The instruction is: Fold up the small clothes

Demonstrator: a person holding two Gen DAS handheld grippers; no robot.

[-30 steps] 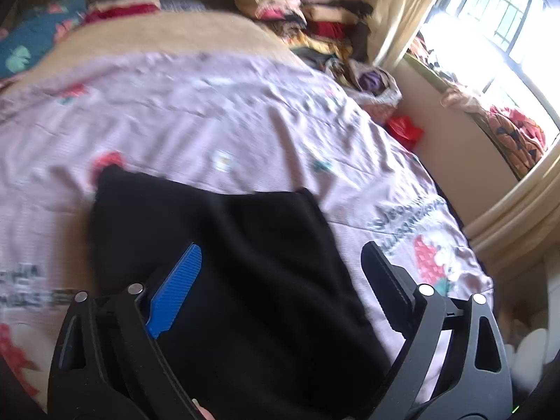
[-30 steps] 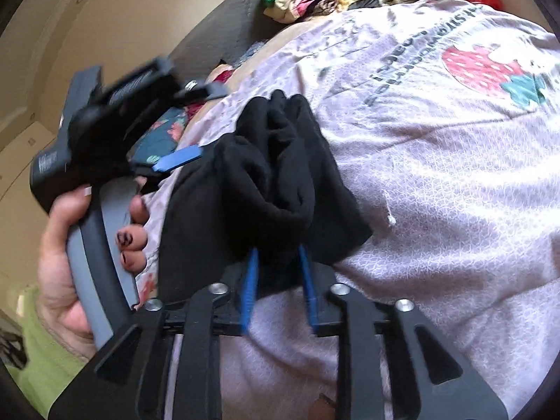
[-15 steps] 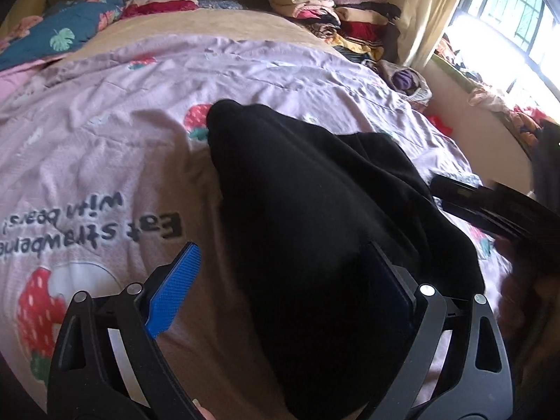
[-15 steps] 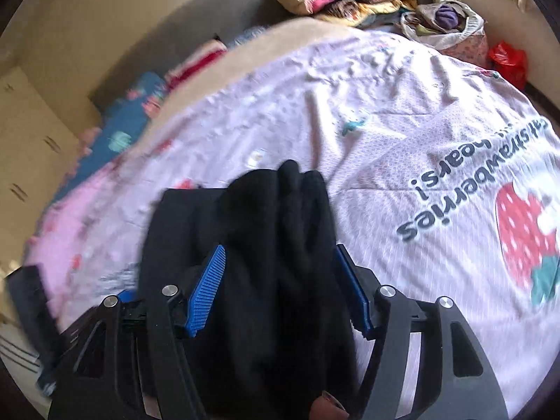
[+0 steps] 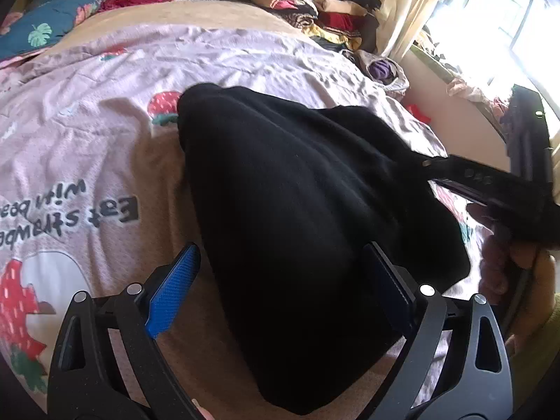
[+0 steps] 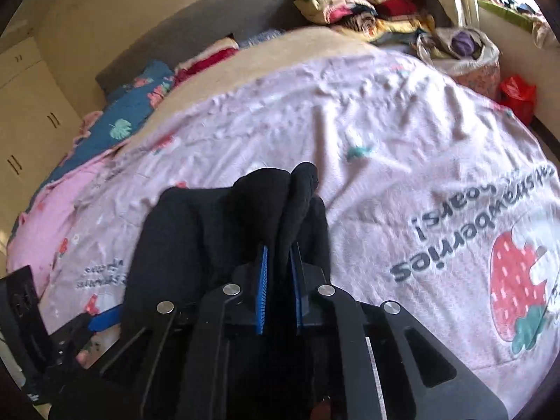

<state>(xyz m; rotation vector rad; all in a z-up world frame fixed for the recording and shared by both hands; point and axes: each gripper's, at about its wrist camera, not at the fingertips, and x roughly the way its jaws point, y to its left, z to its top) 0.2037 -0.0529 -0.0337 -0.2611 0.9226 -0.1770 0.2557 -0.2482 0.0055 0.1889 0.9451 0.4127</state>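
Right fingers [image 6: 280, 280] just clamped on bunched garment [image 6: 217, 231], left fingers [image 5: 280, 290] apart; thick bunch could slip, wrecking fold.

A bunched fold of the black garment [image 6: 224, 231] is pinched between the blue pads of the right gripper [image 6: 279, 280], whose jaws have just been closing on it. The rest of the cloth is draped leftward over the pink strawberry-print bedspread [image 6: 402, 147]. The left gripper [image 6: 70, 329] is seen at the lower left edge, one blue pad beside the cloth's hem. Stacked folded clothes [image 6: 364, 0] are seen at the headboard, and a red bag [image 6: 518, 98] at the right.
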